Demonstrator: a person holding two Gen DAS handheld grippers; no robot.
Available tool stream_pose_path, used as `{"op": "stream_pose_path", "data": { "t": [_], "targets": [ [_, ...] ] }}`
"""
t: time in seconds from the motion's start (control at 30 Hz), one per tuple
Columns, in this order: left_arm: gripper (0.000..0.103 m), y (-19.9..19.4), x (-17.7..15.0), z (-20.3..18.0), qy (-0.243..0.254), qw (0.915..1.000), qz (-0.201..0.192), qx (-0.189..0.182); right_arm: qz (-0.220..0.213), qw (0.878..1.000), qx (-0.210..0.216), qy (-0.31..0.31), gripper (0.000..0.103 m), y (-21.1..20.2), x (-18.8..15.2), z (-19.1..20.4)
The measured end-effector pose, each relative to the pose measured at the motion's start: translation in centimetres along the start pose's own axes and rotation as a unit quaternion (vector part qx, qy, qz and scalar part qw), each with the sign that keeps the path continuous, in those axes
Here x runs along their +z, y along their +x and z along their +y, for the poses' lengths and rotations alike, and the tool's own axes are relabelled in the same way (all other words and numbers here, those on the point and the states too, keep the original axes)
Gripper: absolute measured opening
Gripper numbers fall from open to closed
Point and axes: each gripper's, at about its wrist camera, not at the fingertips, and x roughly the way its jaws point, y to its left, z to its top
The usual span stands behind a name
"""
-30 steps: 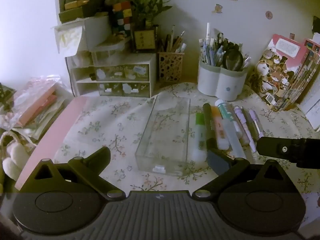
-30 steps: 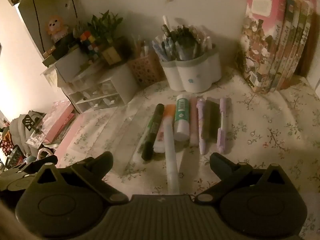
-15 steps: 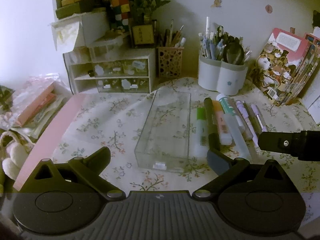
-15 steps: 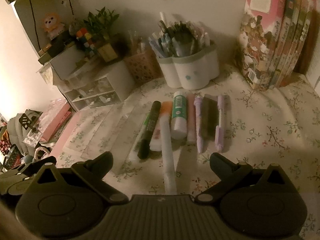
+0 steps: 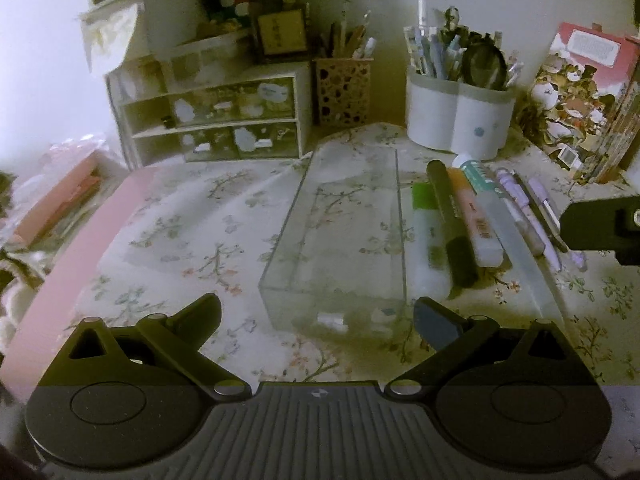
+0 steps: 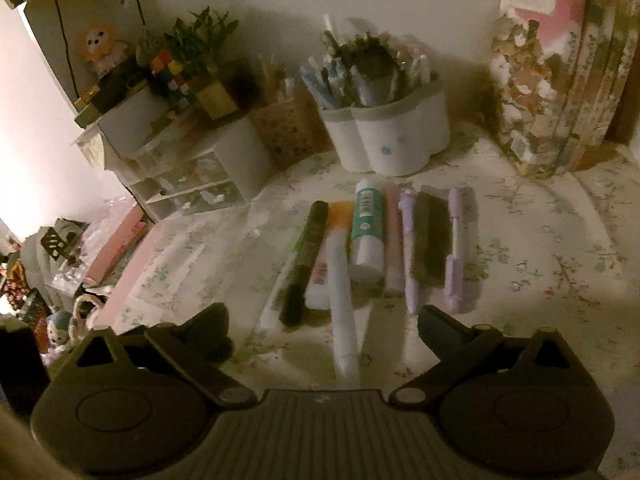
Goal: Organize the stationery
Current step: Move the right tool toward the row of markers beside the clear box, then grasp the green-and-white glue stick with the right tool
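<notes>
A clear plastic box [image 5: 340, 240] lies empty on the floral tablecloth, right in front of my open left gripper [image 5: 316, 316]. To its right lies a row of pens and markers: a green highlighter [image 5: 428, 224], a black marker [image 5: 452, 220], an orange highlighter [image 5: 476, 220], a frosted white tube [image 5: 516, 240] and purple pens [image 5: 524, 216]. In the right wrist view my open right gripper [image 6: 324, 324] hovers over the near end of the frosted white tube [image 6: 342, 300], beside the black marker [image 6: 304, 260], a teal-labelled glue stick [image 6: 366, 232] and purple pens [image 6: 454, 248]. The right gripper's body [image 5: 600, 228] shows at the left view's right edge.
A white pen cup [image 5: 460, 116], a lattice pencil holder [image 5: 344, 92] and a small drawer unit [image 5: 216, 120] stand along the back wall. Books [image 5: 592, 100] lean at the back right. A pink board [image 5: 76, 260] lies at the left.
Both grippers have moved forward and lower toward the table. The box and the pens look larger and nearer. Nothing has been picked up.
</notes>
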Motion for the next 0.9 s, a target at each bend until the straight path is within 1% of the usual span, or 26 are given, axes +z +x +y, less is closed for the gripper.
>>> {"op": "stream_pose_path", "data": {
  "t": [0.03, 0.07, 0.1, 0.17, 0.2, 0.27, 0.3, 0.33, 0.37, 0.47, 0.6, 0.67, 0.77, 0.9],
  "targets": [
    [0.098, 1.1, -0.5, -0.1, 0.004, 1.0, -0.005, 0.0, -0.001, 1.0, 0.003, -0.001, 0.087, 0.1, 0.1, 0.0],
    [0.098, 3.1, -2.4, -0.5, 0.006, 0.9999, -0.008, 0.001, -0.001, 1.0, 0.005, -0.003, 0.084, 0.3, 0.2, 0.1],
    [0.098, 3.5, -2.5, -0.5, 0.01, 0.9999, -0.011, 0.0, -0.004, 1.0, 0.008, -0.006, 0.082, 0.4, 0.2, 0.2],
    [0.094, 4.3, -2.7, -0.5, 0.011, 0.9998, -0.014, -0.004, -0.012, 1.0, 0.024, -0.005, 0.074, 0.6, 0.3, 0.4],
    [0.093, 4.4, -2.9, -0.4, 0.01, 0.9998, -0.014, -0.008, -0.01, 1.0, 0.029, -0.004, 0.072, 0.8, 0.3, 0.4],
    [0.085, 5.1, -3.4, -0.4, 0.01, 0.9997, -0.015, -0.015, -0.008, 0.999, 0.035, 0.0, 0.062, 1.1, 0.4, 0.3],
    [0.084, 5.5, -3.9, -0.4, 0.006, 0.9996, -0.022, -0.019, -0.005, 0.999, 0.035, 0.003, 0.059, 1.2, 0.4, 0.2],
    [0.082, 5.7, -4.0, -0.3, 0.001, 0.9995, -0.024, -0.022, -0.003, 0.999, 0.035, 0.008, 0.053, 1.3, 0.5, 0.0],
    [0.078, 6.0, -4.3, -0.4, 0.001, 0.9993, -0.027, -0.025, 0.0, 0.999, 0.039, 0.018, 0.048, 1.4, 0.6, -0.2],
    [0.075, 7.2, -4.8, -0.9, 0.001, 0.999, -0.036, -0.024, 0.009, 0.999, 0.036, 0.02, 0.042, 1.7, 0.9, -0.7],
    [0.074, 9.5, -5.8, -2.0, -0.009, 0.9987, -0.047, -0.016, 0.005, 0.999, 0.038, 0.036, 0.041, 2.8, 2.8, -2.0],
    [0.073, 10.2, -6.2, -2.4, -0.012, 0.9983, -0.055, -0.011, 0.008, 0.998, 0.032, 0.046, 0.035, 3.7, 4.1, -2.7],
    [0.073, 11.2, -6.9, -2.5, -0.02, 0.9975, -0.067, -0.014, 0.008, 0.999, 0.016, 0.037, 0.032, 5.0, 5.6, -3.3],
    [0.073, 12.4, -7.6, -2.7, -0.02, 0.997, -0.073, -0.014, 0.022, 1.0, -0.003, 0.02, 0.031, 7.3, 6.6, -3.7]
  ]
}}
